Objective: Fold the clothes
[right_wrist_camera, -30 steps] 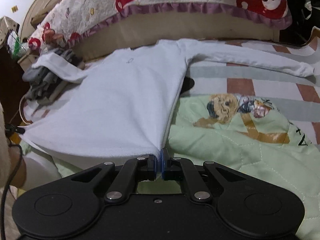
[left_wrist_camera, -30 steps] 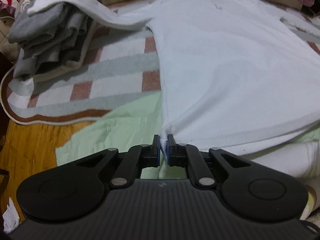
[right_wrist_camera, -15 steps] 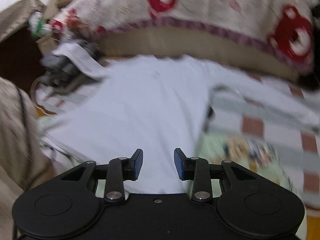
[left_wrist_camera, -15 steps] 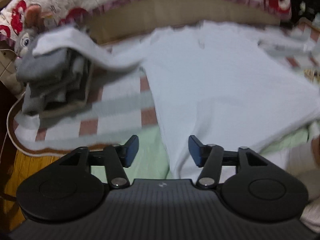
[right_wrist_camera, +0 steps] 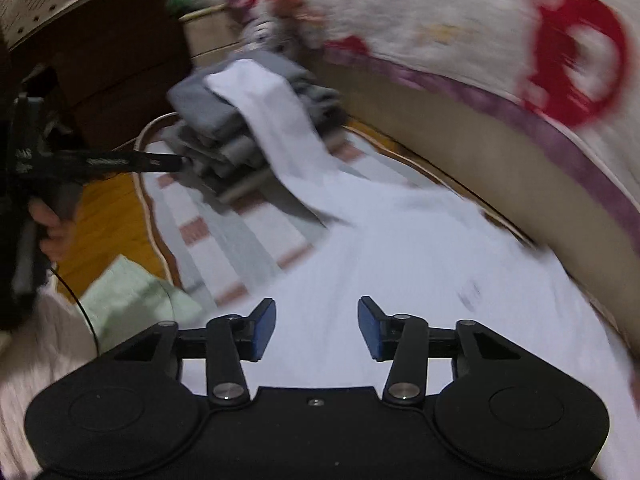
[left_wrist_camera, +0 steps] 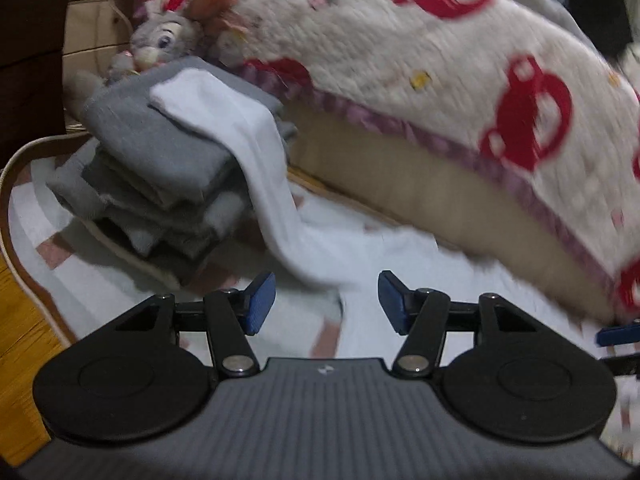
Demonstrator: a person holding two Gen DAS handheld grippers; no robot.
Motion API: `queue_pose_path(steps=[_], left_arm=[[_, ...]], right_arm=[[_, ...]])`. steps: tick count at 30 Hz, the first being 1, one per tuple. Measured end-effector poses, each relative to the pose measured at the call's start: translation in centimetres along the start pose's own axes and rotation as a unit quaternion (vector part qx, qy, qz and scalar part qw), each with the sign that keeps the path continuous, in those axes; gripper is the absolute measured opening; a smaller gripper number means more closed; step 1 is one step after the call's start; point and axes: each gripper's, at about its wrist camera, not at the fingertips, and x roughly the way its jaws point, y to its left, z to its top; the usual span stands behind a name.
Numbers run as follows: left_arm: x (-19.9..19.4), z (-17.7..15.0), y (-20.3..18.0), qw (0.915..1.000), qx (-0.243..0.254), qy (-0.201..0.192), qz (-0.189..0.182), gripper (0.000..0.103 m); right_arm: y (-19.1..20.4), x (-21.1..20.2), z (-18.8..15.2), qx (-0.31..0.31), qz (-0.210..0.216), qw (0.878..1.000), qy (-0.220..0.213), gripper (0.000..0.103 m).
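A white long-sleeved shirt [right_wrist_camera: 400, 256] lies spread flat on the checked blanket [right_wrist_camera: 224, 240]. One white sleeve [left_wrist_camera: 256, 152] is draped up over a stack of folded grey clothes [left_wrist_camera: 152, 160]. My left gripper [left_wrist_camera: 326, 306] is open, hovering near the base of that sleeve with nothing between its blue pads. My right gripper [right_wrist_camera: 316, 328] is open too, above the shirt's body, holding nothing. In the right wrist view the sleeve [right_wrist_camera: 276, 120] and the grey stack [right_wrist_camera: 224, 136] lie ahead to the left, and the left gripper [right_wrist_camera: 132, 162] shows side-on at the far left.
A cream quilt with red bears [left_wrist_camera: 440, 60] hangs over a tan bed edge [left_wrist_camera: 400, 184] behind the shirt. A plush rabbit [left_wrist_camera: 164, 40] sits behind the grey stack. Wooden floor [right_wrist_camera: 104, 216] and a pale green quilt [right_wrist_camera: 136, 300] lie to the left. A hand [right_wrist_camera: 52, 228] holds the left gripper.
Both grippers let go of the shirt's bottom hem and opened. They then moved forward over the shirt toward the sleeve on the grey stack.
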Motion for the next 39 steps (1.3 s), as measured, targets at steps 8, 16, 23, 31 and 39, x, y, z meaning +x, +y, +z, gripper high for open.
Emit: queue_pose_path(steps=[8,16,23,31,39], left_arm=[[7.9,1.0,2.4,0.9980,-0.022,-0.046,0.037,0.056],[12.2,3.0,3.8,0.9848,-0.025,-0.141,0.099,0.057],[13.7,8.3,5.1,0.9713,-0.034,-0.163,0.170,0.061],[16.9,9.9,7.6,0.9625,-0.087,-0.171,0.192,0.064],[16.1,8.6,2.1,0.9762,0.026,-0.207,0.058,0.003]], right_arm=[[0.5,14.2,5.2,-0.060,0.016,0.998,-0.012,0.040],[-5.1,19.6,3.1,-0.017,0.000,1.000,-0.002,0.038],[-9.4,20.4,3.2,-0.004,-0.016,1.000,0.004,0.038],[-12.0,20.9,3.1,0.010,-0.021,1.000,0.003,0.039],[-14.7,20.4,0.7,0.081,-0.041,0.996,0.015,0.039]])
